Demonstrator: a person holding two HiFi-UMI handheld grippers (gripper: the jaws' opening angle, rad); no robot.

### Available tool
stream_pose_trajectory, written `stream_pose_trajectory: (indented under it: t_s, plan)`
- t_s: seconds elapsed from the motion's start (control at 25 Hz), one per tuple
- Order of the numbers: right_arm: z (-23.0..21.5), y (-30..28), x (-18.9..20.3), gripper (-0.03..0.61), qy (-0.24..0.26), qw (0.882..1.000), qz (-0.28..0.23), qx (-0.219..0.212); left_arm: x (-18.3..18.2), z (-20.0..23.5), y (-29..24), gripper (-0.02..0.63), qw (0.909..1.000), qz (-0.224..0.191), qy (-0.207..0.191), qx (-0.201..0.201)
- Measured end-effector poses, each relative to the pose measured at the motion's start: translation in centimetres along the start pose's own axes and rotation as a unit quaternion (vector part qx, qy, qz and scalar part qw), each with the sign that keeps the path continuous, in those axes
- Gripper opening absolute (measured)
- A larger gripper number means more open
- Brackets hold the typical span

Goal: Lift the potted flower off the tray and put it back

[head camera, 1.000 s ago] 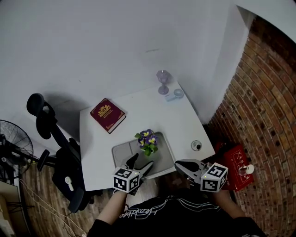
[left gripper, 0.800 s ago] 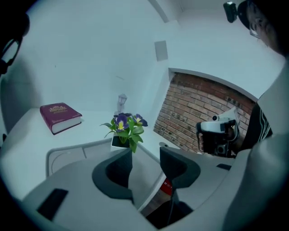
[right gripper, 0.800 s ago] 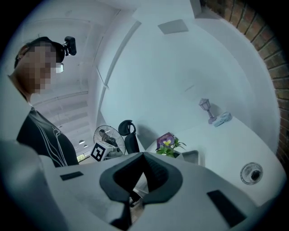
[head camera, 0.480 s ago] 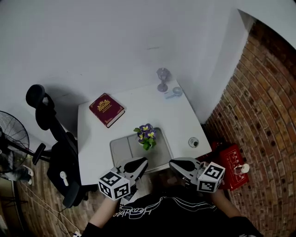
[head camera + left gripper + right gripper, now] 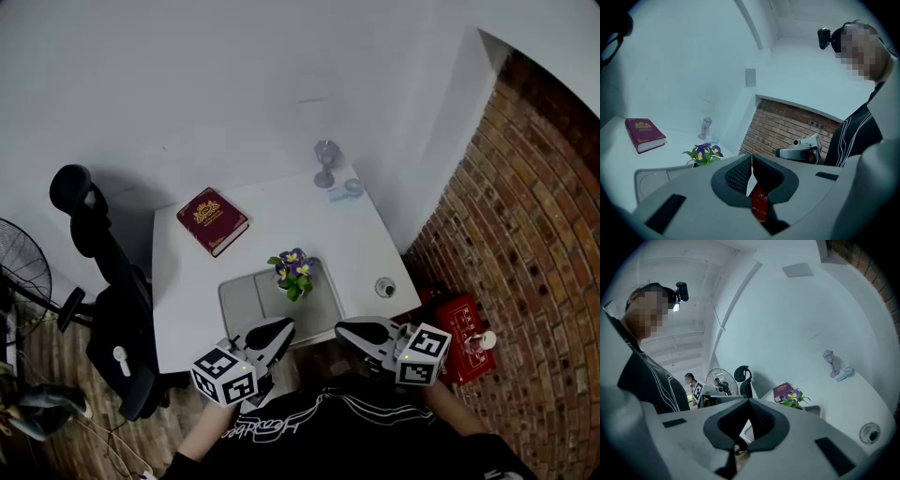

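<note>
The potted flower [image 5: 292,274], purple and yellow blooms over green leaves, stands on the grey tray [image 5: 246,300] at the front of the white table [image 5: 281,225]. My left gripper [image 5: 281,324] hovers just off the table's front edge, short of the tray. Its jaws have just closed with nothing between them. My right gripper [image 5: 345,325] hangs beside it, shut and empty. In the left gripper view the flower [image 5: 704,153] and tray [image 5: 651,178] lie beyond the shut left gripper [image 5: 751,157]. In the right gripper view the flower [image 5: 792,398] sits beyond the right gripper [image 5: 749,401].
A dark red book [image 5: 213,220] lies at the table's back left. A small glass lamp [image 5: 325,161] and a pale blue item [image 5: 345,190] stand at the back right, a round disc [image 5: 384,287] near the right edge. A black chair [image 5: 103,281] stands left, a red crate [image 5: 459,328] right.
The left gripper was open over the tray's front edge a second ago; it has shut and drawn back towards the person. The right gripper has also drawn back. The flower has stayed on the tray.
</note>
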State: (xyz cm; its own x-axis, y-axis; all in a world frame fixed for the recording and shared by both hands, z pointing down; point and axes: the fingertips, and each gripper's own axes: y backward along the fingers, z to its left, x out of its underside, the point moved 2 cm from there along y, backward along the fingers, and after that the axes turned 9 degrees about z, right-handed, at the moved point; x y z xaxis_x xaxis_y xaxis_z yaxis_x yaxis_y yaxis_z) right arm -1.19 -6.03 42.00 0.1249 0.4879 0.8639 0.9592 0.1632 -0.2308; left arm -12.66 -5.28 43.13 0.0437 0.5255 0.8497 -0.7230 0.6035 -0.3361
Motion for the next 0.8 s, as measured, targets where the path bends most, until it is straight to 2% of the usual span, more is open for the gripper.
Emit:
stream_pose_trajectory:
  t_s: [0.24, 0.56, 0.8]
  plan:
    - [-0.4, -0.3, -0.1, -0.003, -0.012, 1.0, 0.002, 0.007, -0.4, -0.5, 0.4, 0.038, 0.9994, 0.005, -0.029, -0.016]
    - [0.2, -0.5, -0.3, -0.002, -0.007, 1.0, -0.002, 0.001, -0.1, -0.2, 1.2, 0.038, 0.9994, -0.001, -0.02, -0.029]
    - [0.3, 0.4, -0.5, -0.002, -0.004, 1.0, -0.025, 0.017, 0.0, -0.2, 1.6, 0.038, 0.9991, -0.006, -0.017, -0.037]
